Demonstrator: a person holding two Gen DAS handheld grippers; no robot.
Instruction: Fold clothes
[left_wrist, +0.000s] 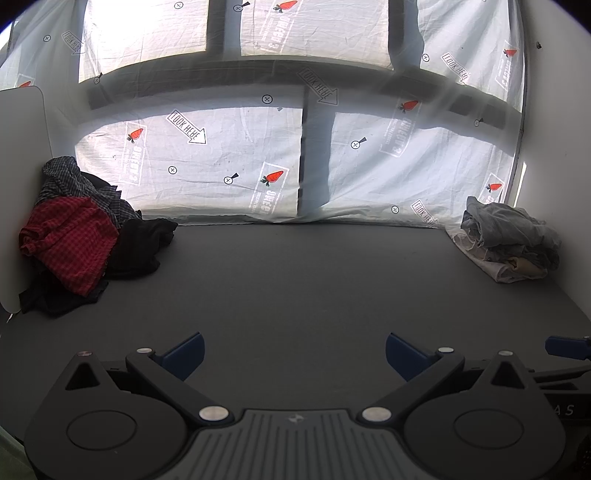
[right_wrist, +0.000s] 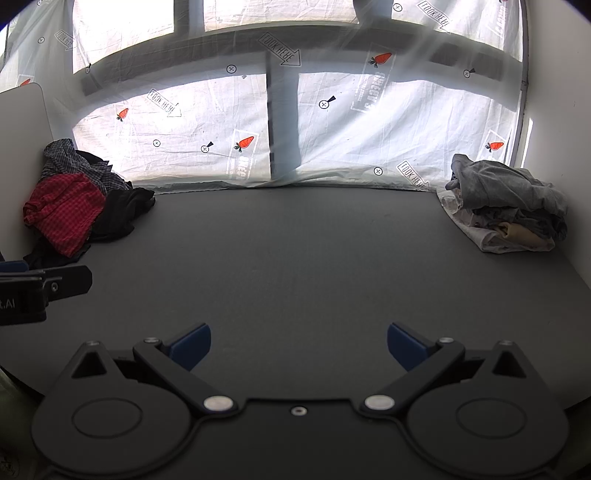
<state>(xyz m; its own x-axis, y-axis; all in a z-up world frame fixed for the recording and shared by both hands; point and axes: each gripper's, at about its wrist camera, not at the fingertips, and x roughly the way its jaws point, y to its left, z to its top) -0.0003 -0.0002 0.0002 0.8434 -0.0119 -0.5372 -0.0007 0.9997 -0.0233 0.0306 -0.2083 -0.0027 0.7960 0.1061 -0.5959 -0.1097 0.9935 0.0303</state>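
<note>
Hovering over bare tabletop (left_wrist: 295, 280), left tool (left_wrist: 294, 349) and right tool (right_wrist: 298, 341) both spread wide, holding nothing. Unfolded pile (left_wrist: 79, 236) far forward-left; grey stack (right_wrist: 506, 206) forward-right. Judged between garments: next, fetch one from the pile.

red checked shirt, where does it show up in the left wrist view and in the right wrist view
Left wrist view: the red checked shirt lies at far left, on the dark clothes pile against the white panel.
Right wrist view: the same shirt lies at far left, a little higher in the picture.
Shared landmark: the grey clothes pile at far right.
</note>
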